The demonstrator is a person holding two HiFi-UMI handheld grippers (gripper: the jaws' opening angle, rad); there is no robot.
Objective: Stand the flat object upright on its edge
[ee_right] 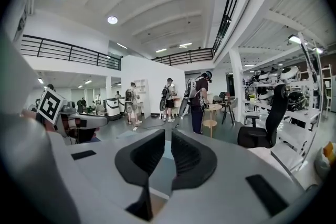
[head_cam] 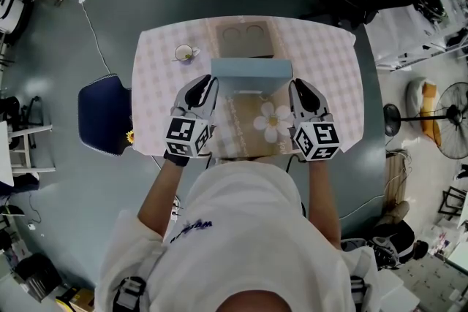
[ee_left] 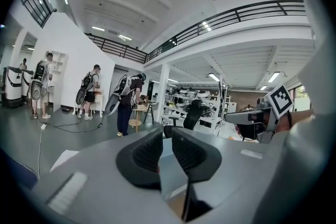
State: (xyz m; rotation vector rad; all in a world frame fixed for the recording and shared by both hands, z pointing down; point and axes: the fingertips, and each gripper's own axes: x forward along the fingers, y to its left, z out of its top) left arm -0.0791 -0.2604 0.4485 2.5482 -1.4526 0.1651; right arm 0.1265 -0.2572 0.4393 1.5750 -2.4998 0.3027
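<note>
The flat object [head_cam: 252, 95] is a thin box with a pale blue side toward the far end and a brown face printed with a white daisy [head_cam: 272, 120]. It sits over the near half of the checked table [head_cam: 329, 62]. My left gripper [head_cam: 210, 88] grips its left edge and my right gripper [head_cam: 297, 90] its right edge. In the left gripper view a thin pale blue panel [ee_left: 170, 178] runs between the fingers of the left gripper [ee_left: 167, 149]. The right gripper [ee_right: 168, 152] holds the same panel [ee_right: 160, 178]. Whether its lower edge rests on the table is hidden.
A brown tray [head_cam: 245, 40] with two round hollows lies at the table's far edge, just behind the box. A small cup [head_cam: 185, 53] stands at the far left. A dark blue chair [head_cam: 104, 113] is left of the table. Several people [ee_left: 126, 102] stand across the room.
</note>
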